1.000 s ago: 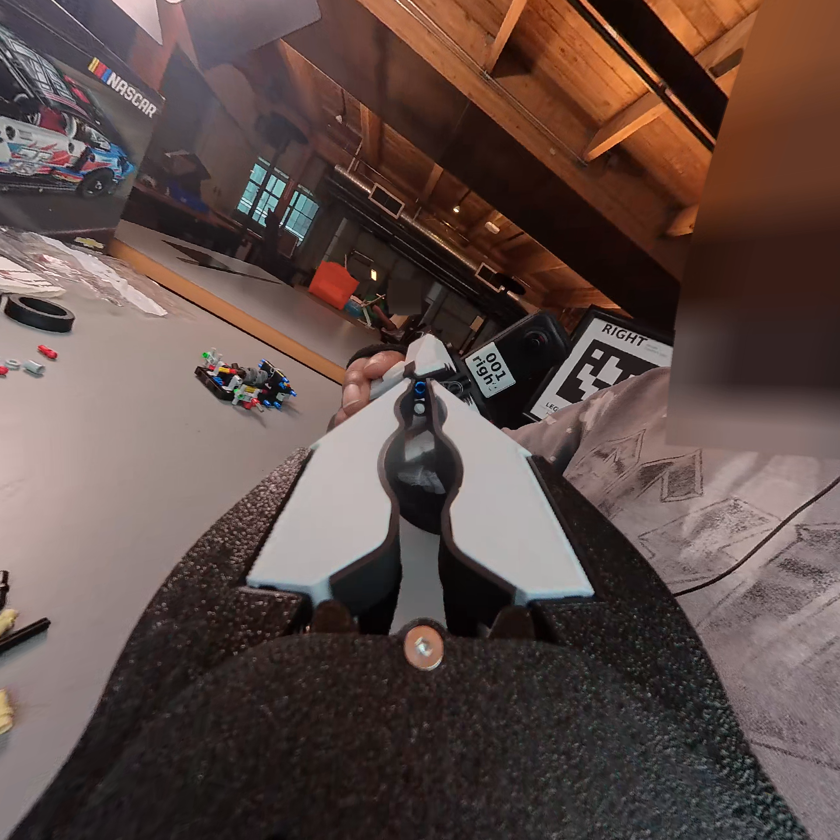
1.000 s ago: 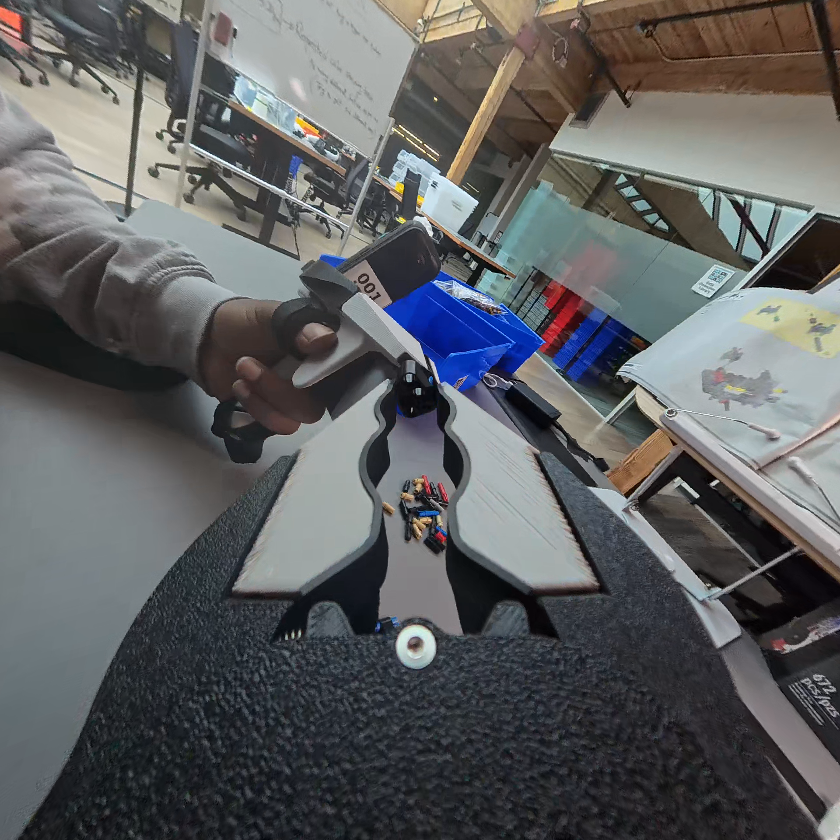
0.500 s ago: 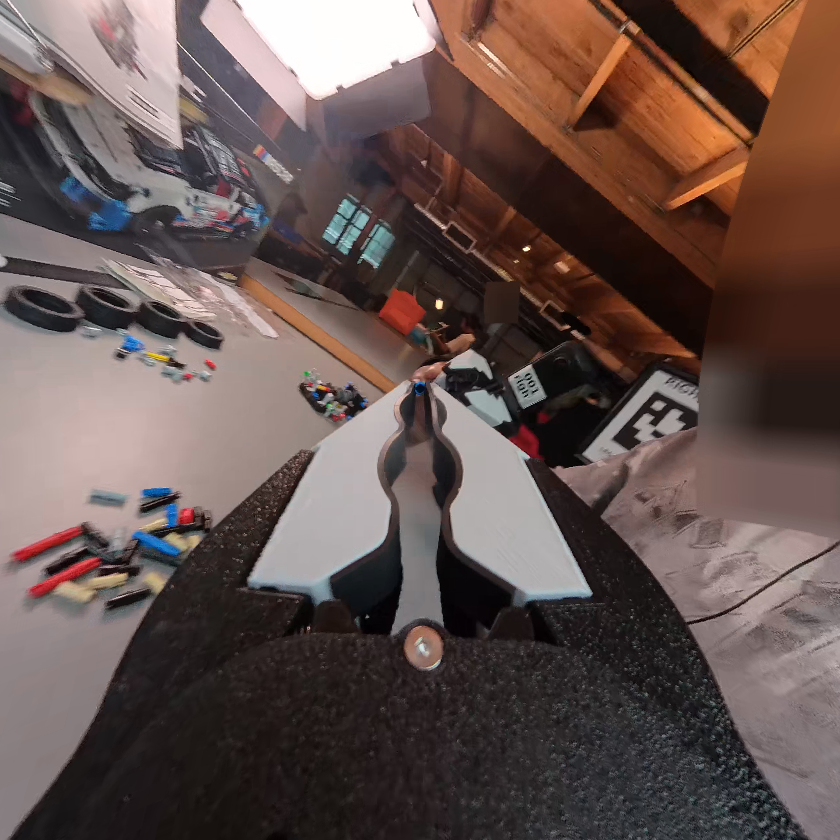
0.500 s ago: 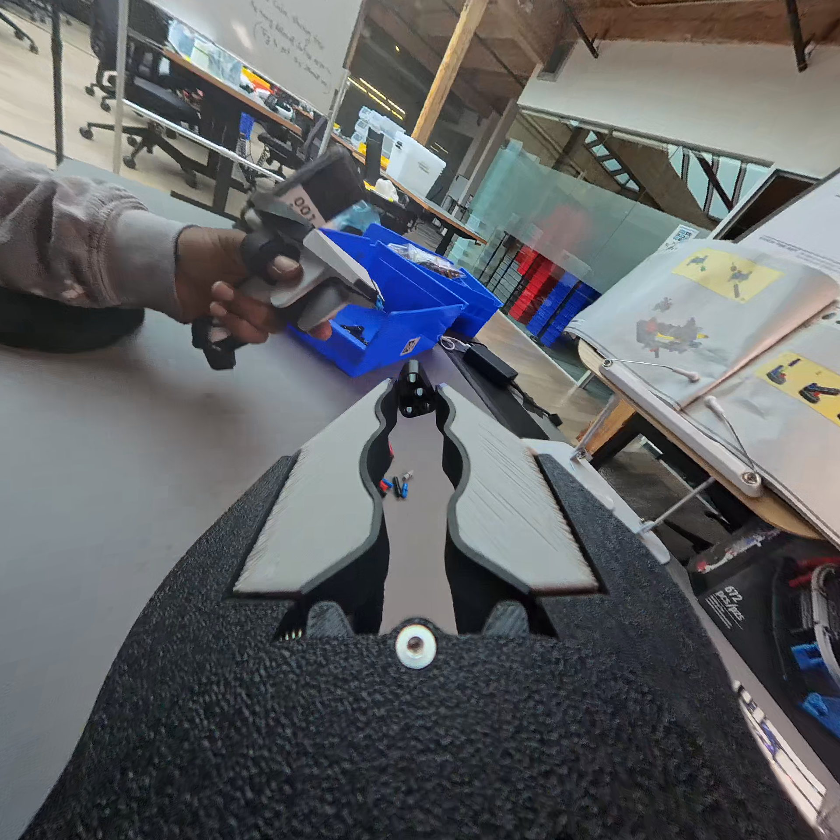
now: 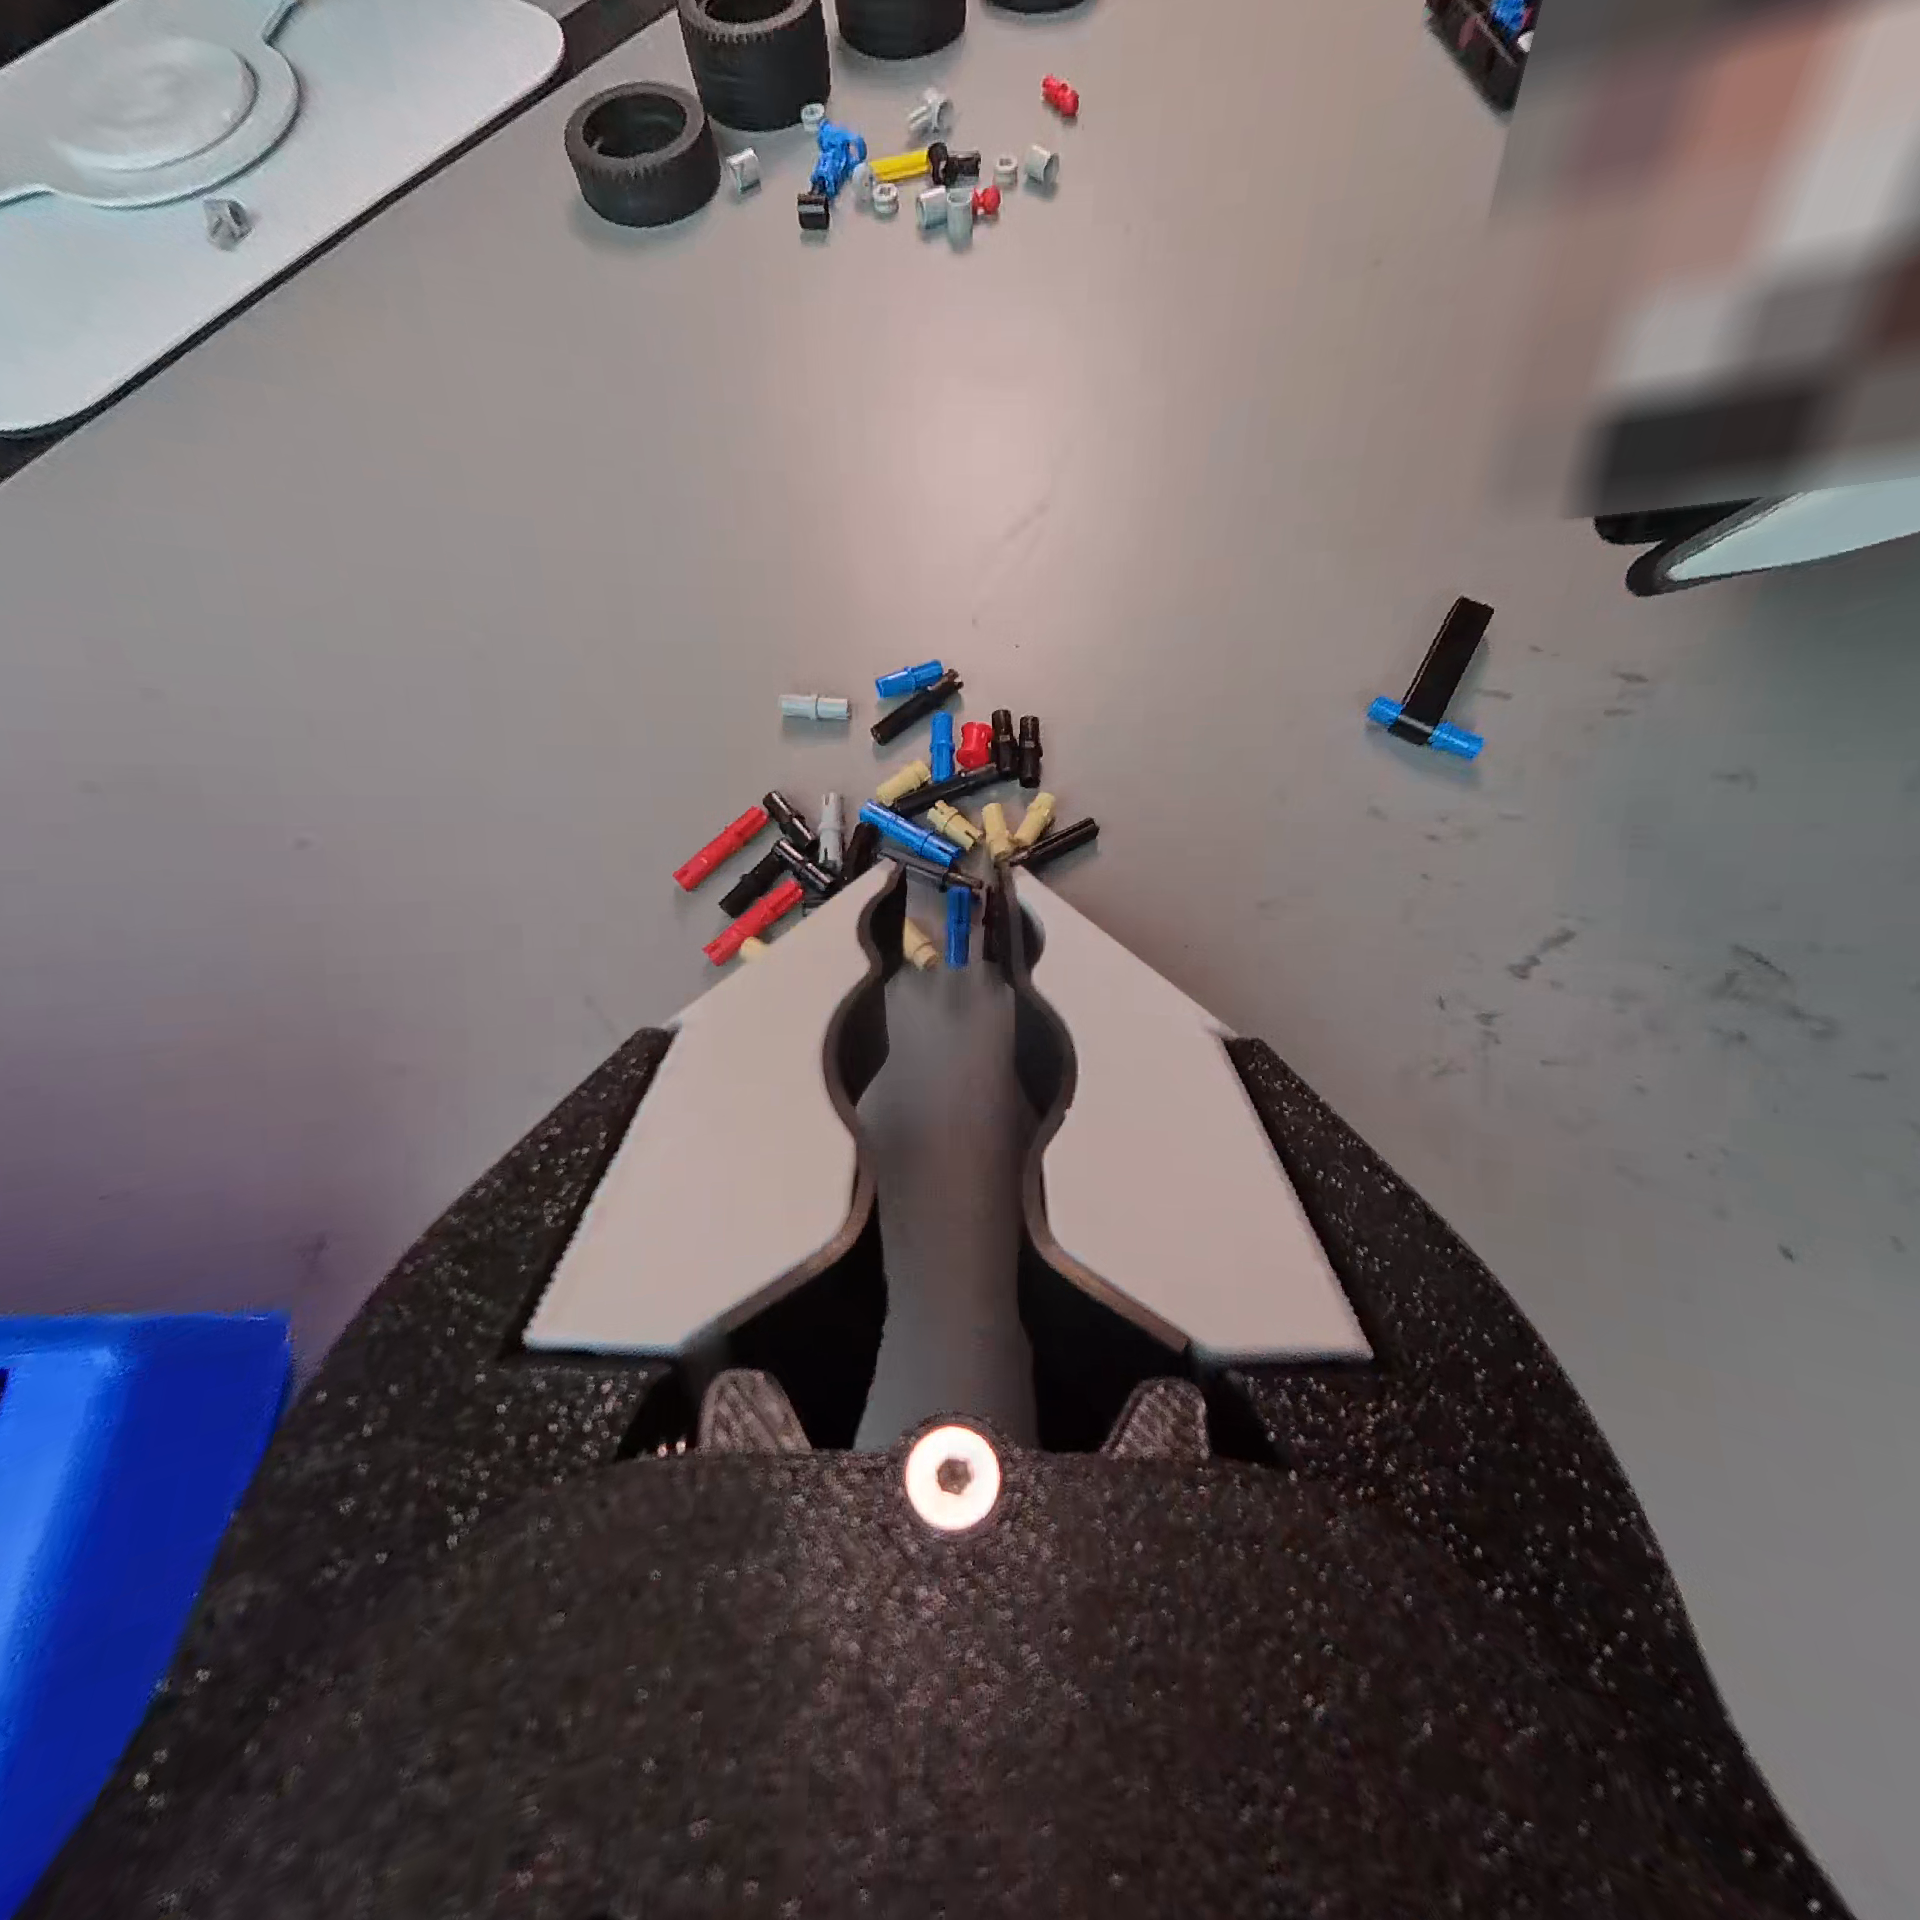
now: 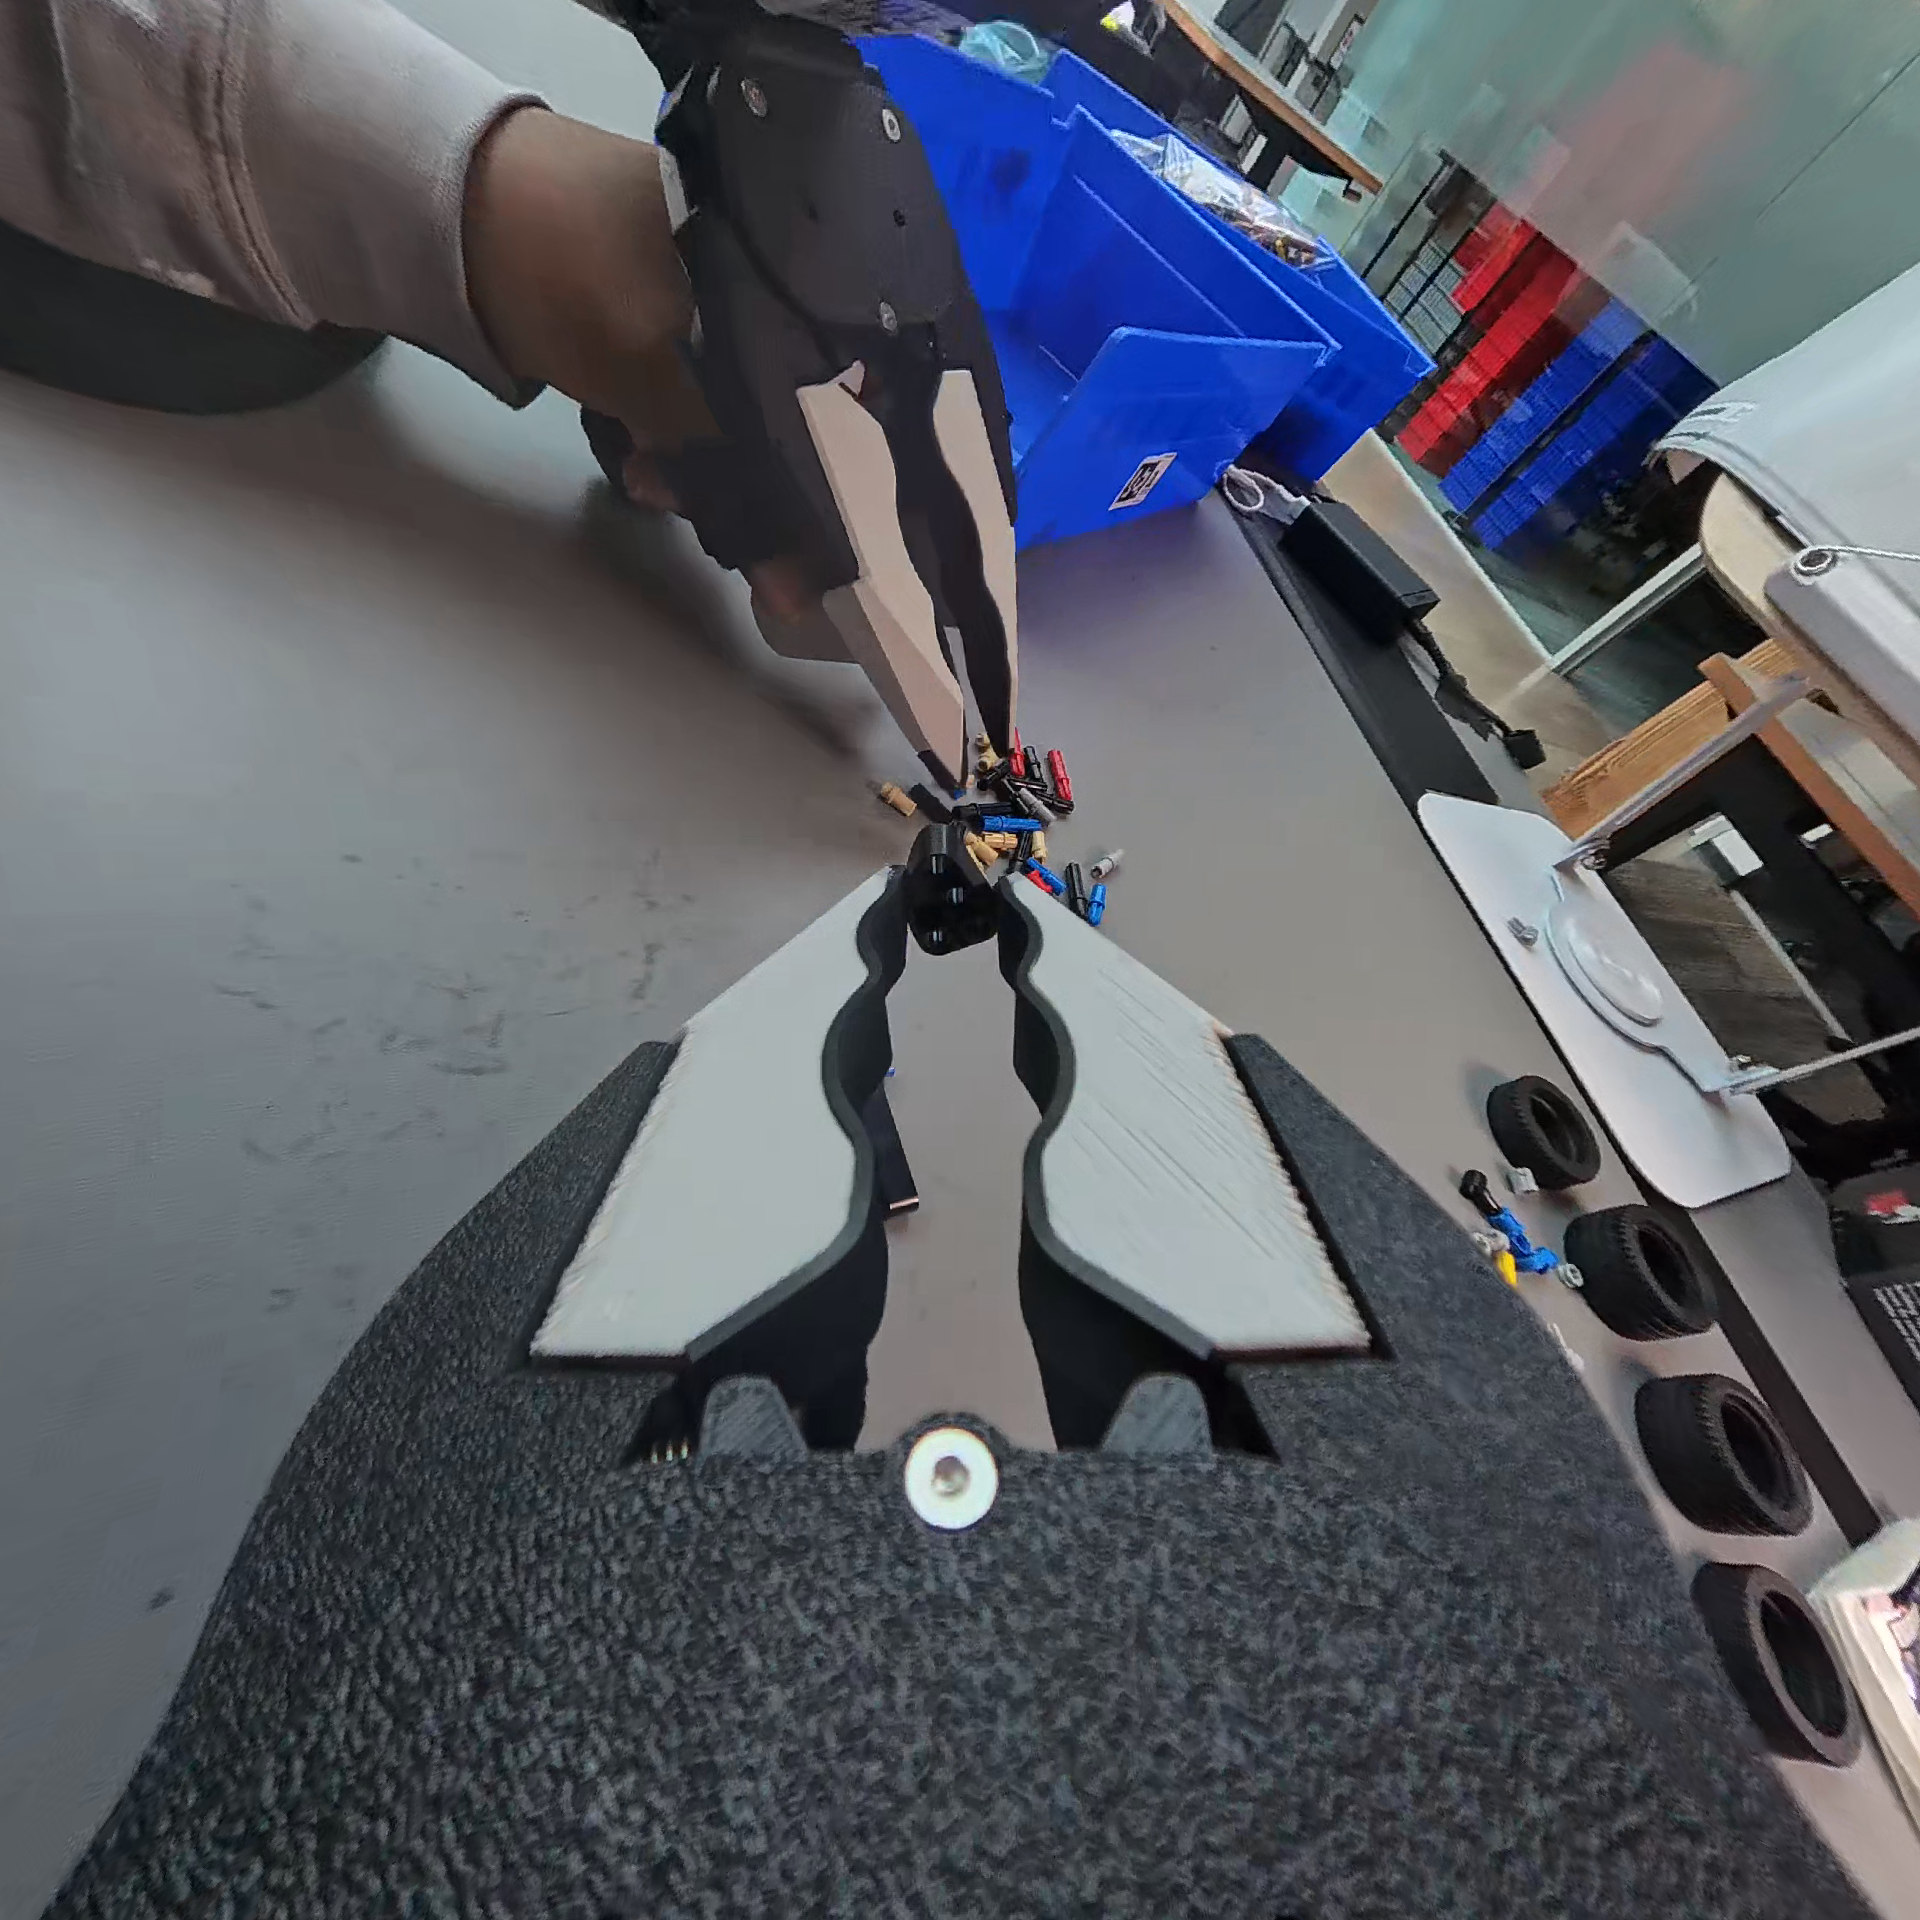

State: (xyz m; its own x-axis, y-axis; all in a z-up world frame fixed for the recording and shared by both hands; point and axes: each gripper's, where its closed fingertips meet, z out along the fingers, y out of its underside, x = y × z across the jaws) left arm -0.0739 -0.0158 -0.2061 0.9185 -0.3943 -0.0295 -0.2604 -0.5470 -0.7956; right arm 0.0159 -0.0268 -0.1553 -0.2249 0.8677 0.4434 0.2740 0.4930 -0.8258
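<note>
A pile of small pins (image 5: 914,821), blue, black, red and tan, lies on the grey table (image 5: 520,623). My left gripper (image 5: 951,878) points down with its tips at the pile's near edge. Its jaws stand a narrow gap apart, with a blue pin (image 5: 957,928) lying between them. It also shows in the right wrist view (image 6: 961,764), held in a hand. My right gripper (image 6: 951,888) is shut on a small black connector (image 6: 945,914), just short of the same pile (image 6: 1013,805). A black beam with a blue pin (image 5: 1439,675) lies to the right.
Black tyres (image 5: 644,156) and a scatter of small parts (image 5: 914,166) lie at the far side, beside a metal stand base (image 5: 156,156). Blue bins (image 6: 1143,343) stand behind the left hand, and one corner shows in the left wrist view (image 5: 104,1558). More tyres (image 6: 1652,1288) line the table edge.
Both grippers have tipped down from facing the room to the pin pile. The left jaws, shut on a blue pin before, now stand slightly apart. The right still holds the black connector.
</note>
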